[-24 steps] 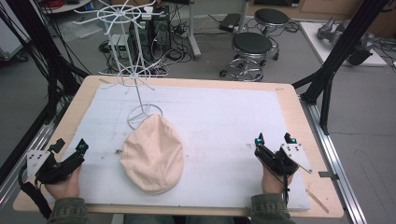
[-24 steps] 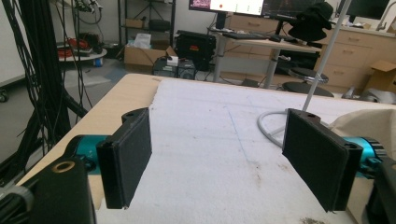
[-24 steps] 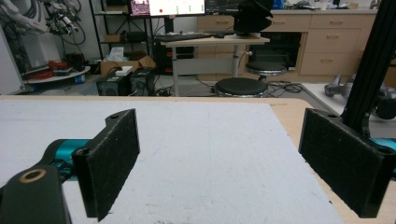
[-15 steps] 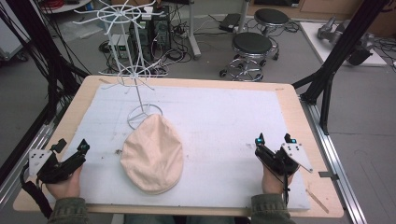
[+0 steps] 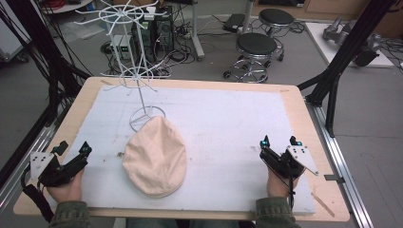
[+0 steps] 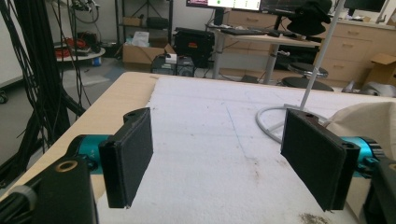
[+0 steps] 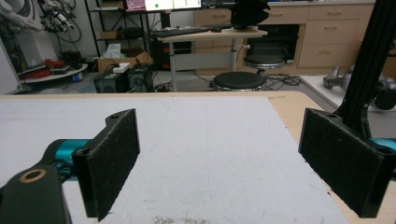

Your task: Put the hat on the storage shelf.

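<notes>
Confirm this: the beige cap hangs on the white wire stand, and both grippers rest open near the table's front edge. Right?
Not quite. In the high view the beige cap lies flat on the table, touching the white wire stand at its base ring. Both grippers, left and right, rest open.

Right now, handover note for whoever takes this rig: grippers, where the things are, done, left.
Left gripper: open, nothing between the pads, resting at the near left edge of the table, jaws toward the cap.
Right gripper: open, empty, resting near the table's right edge, away from the cap.
Beige cap: lying flat on the white mat, its far edge at the ring base of the white wire stand.
Done: nothing visible; no cap hangs on the stand's hooks.
Left: probably pick up the cap and hang it on the stand; the left gripper is nearer.
</notes>
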A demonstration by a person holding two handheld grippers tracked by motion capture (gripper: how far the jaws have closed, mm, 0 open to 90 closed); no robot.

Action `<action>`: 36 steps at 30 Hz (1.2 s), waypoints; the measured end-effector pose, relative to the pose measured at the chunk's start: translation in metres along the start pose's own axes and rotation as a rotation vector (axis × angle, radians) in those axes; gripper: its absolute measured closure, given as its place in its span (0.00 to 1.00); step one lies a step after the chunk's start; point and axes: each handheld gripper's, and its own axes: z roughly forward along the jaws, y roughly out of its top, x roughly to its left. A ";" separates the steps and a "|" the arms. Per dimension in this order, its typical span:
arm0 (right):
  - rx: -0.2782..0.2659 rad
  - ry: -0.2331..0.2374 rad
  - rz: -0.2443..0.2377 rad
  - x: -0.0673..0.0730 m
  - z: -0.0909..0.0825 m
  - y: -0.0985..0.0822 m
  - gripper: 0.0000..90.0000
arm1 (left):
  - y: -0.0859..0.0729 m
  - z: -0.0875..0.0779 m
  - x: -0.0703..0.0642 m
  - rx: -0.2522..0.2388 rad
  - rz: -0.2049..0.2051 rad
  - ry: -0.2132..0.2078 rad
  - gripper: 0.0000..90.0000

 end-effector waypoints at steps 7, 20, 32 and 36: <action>0.006 0.002 0.006 0.001 0.000 0.000 0.13 | 0.003 0.001 -0.003 0.000 -0.003 -0.014 0.28; 0.016 0.015 0.006 0.000 0.002 -0.001 0.13 | 0.020 0.003 -0.028 -0.011 0.029 -0.084 0.28; 0.021 0.019 0.003 0.000 0.002 -0.001 0.13 | 0.026 0.007 -0.048 0.028 0.046 -0.126 0.28; 0.023 0.020 0.002 0.000 0.002 -0.001 0.13 | 0.025 0.010 -0.053 0.049 0.057 -0.139 0.28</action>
